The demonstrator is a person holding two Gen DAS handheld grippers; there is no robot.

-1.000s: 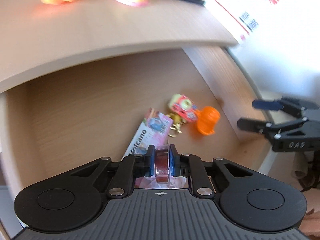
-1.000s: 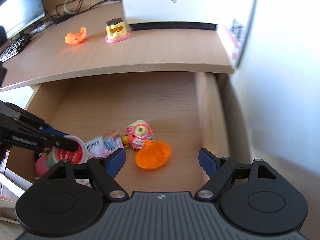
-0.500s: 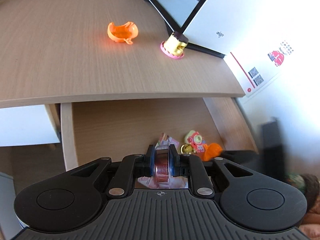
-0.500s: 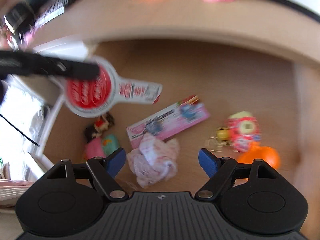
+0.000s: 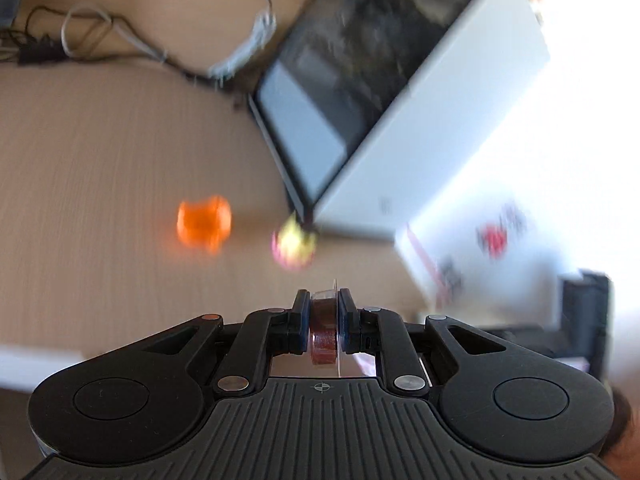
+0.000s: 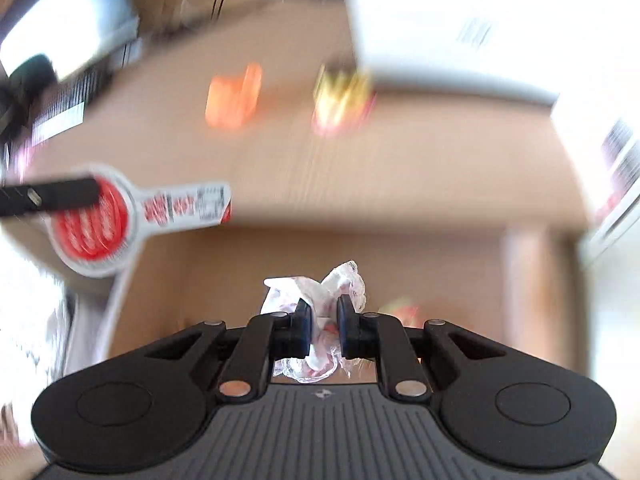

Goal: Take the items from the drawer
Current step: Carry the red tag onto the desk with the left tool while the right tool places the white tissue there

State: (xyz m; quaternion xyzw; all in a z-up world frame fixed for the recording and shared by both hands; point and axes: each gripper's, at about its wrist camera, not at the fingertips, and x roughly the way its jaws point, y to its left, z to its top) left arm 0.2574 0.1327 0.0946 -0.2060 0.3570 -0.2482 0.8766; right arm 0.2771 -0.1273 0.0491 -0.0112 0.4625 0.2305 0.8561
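Honestly pretty blurry on both cameras, but enough to go on. Left gripper (image 5: 324,322) up over the bench (image 5: 100,200), fingers (image 5: 301,326) pinched narrow on a round red-and-white packet (image 5: 323,336), held edge-on between the pads. Same packet (image 6: 94,220) seen flat from the right camera: red disc in a white card with a printed tab sticking out to the right, hanging at bench-edge level with one left finger (image 6: 52,196) across it. Well clear of the drawer, anyway.

Right gripper (image 6: 323,326) lower down, over the open drawer (image 6: 400,264), fingers (image 6: 303,328) squeezed close on a crumpled white wrapper (image 6: 316,292) with pinkish print. Wrapper bunched up above and below the pads, looks lifted off the drawer floor but can't tell for sure. Just right of it, a smeared red and yellow-green blob (image 6: 402,310) down in the drawer, too fuzzy to name.

On the bench top: orange toy (image 5: 204,220) and, near it to the right, a small yellow and pink toy (image 5: 294,246), both apart from each other. Yellow one sitting right by the corner of a big white box (image 5: 440,140). Loose grey cable (image 5: 100,28) looped along the back of the bench. Dark keyboard (image 6: 60,100) off at the far left in the right camera.
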